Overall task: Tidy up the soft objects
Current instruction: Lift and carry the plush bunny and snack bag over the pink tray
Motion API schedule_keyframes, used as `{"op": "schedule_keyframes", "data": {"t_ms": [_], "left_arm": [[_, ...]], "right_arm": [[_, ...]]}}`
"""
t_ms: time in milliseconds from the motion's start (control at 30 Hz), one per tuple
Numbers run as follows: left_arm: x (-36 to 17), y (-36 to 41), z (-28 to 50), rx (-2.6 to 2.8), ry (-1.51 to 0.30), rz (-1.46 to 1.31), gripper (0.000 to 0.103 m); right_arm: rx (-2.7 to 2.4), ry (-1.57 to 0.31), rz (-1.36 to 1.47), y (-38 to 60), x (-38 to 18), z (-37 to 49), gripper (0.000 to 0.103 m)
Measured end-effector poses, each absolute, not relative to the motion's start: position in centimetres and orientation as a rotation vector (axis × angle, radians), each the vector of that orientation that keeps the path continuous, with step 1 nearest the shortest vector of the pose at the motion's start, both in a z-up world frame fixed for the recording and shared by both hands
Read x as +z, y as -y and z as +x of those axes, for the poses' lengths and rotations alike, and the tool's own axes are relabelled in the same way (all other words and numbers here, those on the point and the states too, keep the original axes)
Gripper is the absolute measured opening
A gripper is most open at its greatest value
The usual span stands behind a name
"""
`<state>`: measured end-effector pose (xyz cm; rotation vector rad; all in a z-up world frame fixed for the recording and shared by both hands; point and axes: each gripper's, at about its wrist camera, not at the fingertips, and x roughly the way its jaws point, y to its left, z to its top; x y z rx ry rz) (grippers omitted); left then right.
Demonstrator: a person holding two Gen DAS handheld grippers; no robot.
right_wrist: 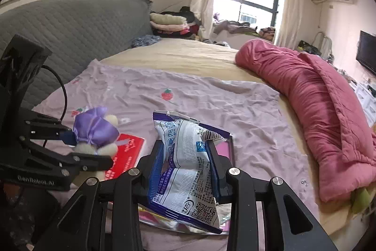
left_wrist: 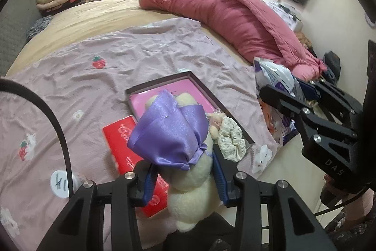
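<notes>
The left claw point(left_wrist: 185, 182) is clamped on a cream plush toy point(left_wrist: 188, 194), its blue pads pressing the toy's sides; the toy wears a shiny purple satin wrap point(left_wrist: 169, 131) and hangs clear above the bed. The right claw point(right_wrist: 185, 171) grips a white and blue crinkled packet point(right_wrist: 185, 168), pinched between its pads and held above the bedding.

Under the left claw lies a red flat box point(left_wrist: 122, 145) on a pale lilac sheet point(left_wrist: 94, 86) printed with strawberries. Just beside the red box sits a shallow dark-rimmed box point(left_wrist: 188, 75) with a pink bottom, and in it, near its right edge, lies a floral scrunchie point(left_wrist: 231, 140) touching a small cream plush piece point(left_wrist: 214, 125).

Further out, the lilac sheet covers part of a tan bed point(left_wrist: 94, 15), and a rolled pink quilt point(left_wrist: 230, 15) lies along the bed's far right side
</notes>
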<state>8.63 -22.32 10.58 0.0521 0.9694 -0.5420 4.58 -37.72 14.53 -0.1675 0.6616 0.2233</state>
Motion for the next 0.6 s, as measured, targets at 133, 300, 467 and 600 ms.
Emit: {"op": "schedule_keyframes", "data": {"t_ms": [133,300,467,600], "left_arm": [[10.0,24.4,8.7,-0.559,-0.977,0.088,0.042],[9.5,26.1,8.7,-0.57,-0.977,0.121,0.042],[8.6,26.8,9.4,-0.566,-0.988,0.135,0.042],[7.6,27.5,10.2,-0.561,-1.009,0.136,0.042]], "right_arm": [[0.195,-0.663,-0.154,39.0,14.1,4.7,0.036],[0.177,-0.671,-0.127,40.3,13.3,5.1,0.036],[0.163,-0.677,-0.109,41.1,12.6,5.4,0.036],[0.164,-0.696,-0.103,41.6,11.7,5.9,0.036]]}}
